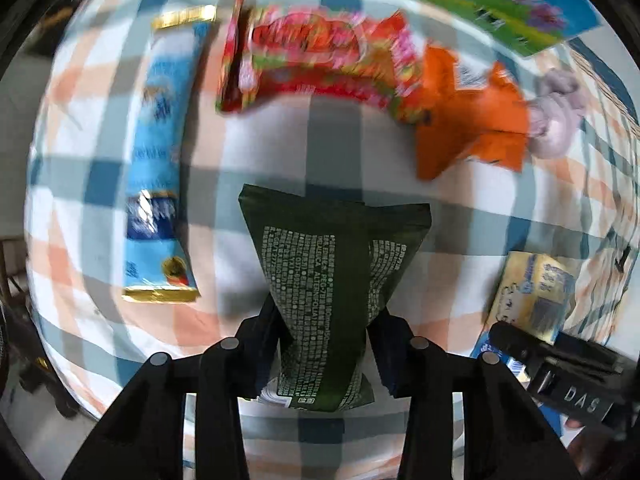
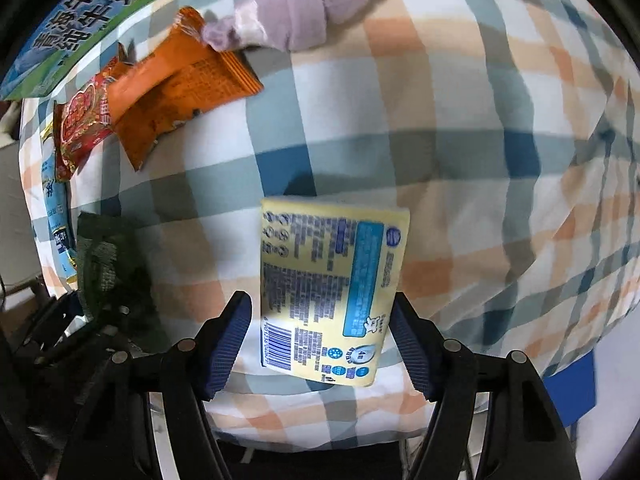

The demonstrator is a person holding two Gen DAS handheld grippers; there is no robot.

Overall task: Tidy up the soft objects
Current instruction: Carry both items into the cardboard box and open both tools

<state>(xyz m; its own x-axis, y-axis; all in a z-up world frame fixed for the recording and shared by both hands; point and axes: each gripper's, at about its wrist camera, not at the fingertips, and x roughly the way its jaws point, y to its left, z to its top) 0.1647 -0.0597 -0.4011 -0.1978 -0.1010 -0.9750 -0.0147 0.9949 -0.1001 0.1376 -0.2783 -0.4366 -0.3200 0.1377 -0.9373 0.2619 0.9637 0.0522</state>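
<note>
Above checked cloth (image 2: 440, 160), both grippers pointing down, left jaws clamping green pack (image 1: 332, 280), right jaws gripping yellow pack (image 2: 332, 280).

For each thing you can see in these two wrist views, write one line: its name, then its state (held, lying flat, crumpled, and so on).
Left gripper: shut on the dark green pack.
Dark green pack: pinched, squeezed narrow at the grip.
Right gripper: around the yellow tissue pack; contact unclear.
Yellow tissue pack: between the jaws, printed back showing.
Light blue packet: lying flat.
Red snack bag: lying, blurred.
Orange packet: lying, creased.
Purple cloth: crumpled.
</note>
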